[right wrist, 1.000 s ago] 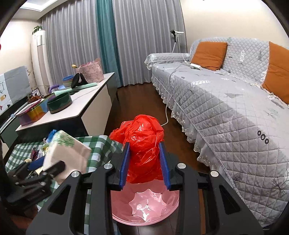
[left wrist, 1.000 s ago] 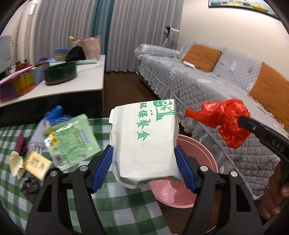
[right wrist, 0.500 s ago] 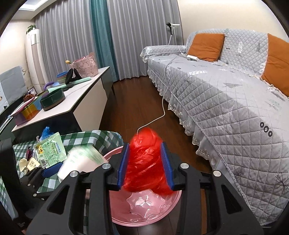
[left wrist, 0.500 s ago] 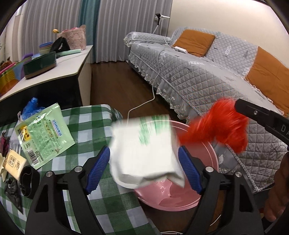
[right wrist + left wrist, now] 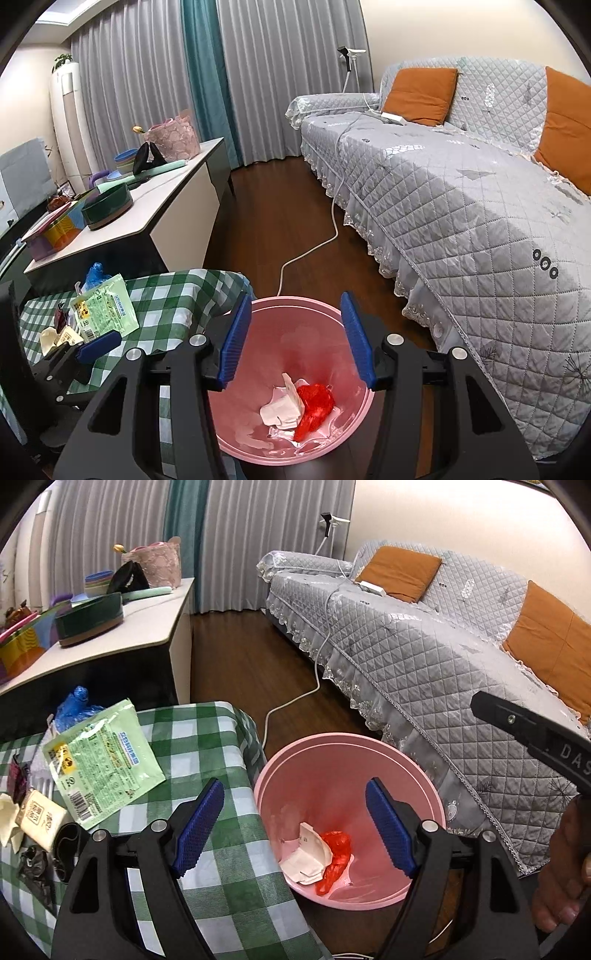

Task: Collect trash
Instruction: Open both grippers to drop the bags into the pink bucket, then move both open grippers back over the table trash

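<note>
Both the left gripper [image 5: 294,825] and right gripper [image 5: 297,341] gape wide and empty above the pink bin [image 5: 354,406]; the white carton [image 5: 280,408] lies at 9 o'clock of the red bag [image 5: 314,404].

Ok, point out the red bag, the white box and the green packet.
red bag [image 5: 314,404], right wrist view, middle of the crumpled plastic in the bin.
white box [image 5: 308,860], left wrist view, its crushed side beside the red bag.
green packet [image 5: 101,764], left wrist view, centre of its printed face.
</note>
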Available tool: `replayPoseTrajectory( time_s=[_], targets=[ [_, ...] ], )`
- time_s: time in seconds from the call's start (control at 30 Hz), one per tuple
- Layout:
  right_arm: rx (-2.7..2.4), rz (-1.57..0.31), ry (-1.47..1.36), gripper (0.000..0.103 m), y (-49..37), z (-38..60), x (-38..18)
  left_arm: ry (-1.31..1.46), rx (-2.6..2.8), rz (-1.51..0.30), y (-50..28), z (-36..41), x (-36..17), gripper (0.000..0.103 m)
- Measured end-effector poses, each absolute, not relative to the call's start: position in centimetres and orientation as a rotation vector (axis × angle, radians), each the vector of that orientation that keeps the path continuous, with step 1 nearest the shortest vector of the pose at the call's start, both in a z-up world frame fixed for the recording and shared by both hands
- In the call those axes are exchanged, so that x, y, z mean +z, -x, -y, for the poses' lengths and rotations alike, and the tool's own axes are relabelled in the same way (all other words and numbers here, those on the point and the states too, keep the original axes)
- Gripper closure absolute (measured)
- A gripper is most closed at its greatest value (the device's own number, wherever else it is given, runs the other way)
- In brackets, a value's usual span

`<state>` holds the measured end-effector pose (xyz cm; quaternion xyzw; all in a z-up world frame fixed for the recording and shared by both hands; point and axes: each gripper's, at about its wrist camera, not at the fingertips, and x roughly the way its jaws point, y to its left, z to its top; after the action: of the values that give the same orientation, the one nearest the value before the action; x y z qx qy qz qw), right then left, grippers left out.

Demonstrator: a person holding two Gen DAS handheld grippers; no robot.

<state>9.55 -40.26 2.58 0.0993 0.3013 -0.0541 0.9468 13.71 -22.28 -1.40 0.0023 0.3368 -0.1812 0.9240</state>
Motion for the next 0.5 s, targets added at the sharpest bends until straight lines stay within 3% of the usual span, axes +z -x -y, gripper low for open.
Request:
replayPoseTrajectory(
  time_s=[0.5],
  targets=[
    [-0.084,-0.583,-0.176,0.052,-9.4,37.2,4.2,0.022,-0.318,-0.629,-11.7,17.4,2.3,0.026]
  ],
)
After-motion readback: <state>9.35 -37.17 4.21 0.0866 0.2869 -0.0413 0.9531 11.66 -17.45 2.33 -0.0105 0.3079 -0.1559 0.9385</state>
